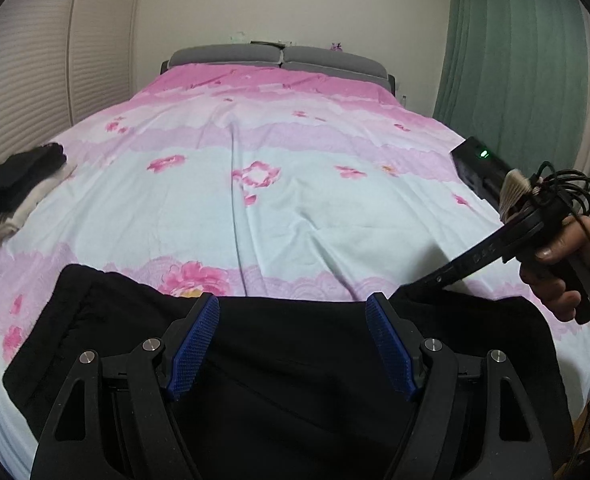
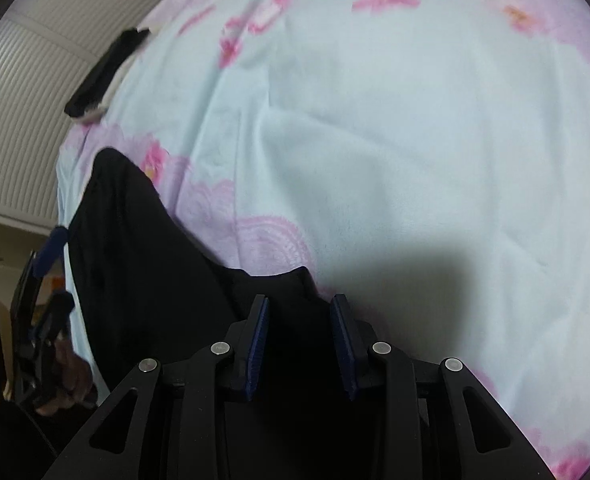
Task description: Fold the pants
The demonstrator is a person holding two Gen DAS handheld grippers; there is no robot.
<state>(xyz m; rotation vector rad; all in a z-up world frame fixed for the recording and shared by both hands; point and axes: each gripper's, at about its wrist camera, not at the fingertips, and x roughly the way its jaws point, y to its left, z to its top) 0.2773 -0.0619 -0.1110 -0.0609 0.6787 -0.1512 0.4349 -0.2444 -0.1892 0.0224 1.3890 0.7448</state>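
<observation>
- Left wrist view: a bed under a pink floral sheet fills the room; the black pants lie across its near edge. The left tongs hover spread wide over the fabric, gripping nothing. A folded dark pile sits far left, likely finished.
- Right wrist view: the right tongs stand partly apart over the pants' edge, seemingly poised to pinch it for folding.

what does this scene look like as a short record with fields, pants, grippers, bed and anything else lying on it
pants: black fabric pants spread flat at the near edge of the bed
left gripper: open above the pants, blue pads apart
right gripper: jaws apart over the pants' far edge; grip cannot be told
bed: pink and pale blue floral bedsheet, grey headboard
other: folded black and white clothes pile at the bed's left edge
</observation>
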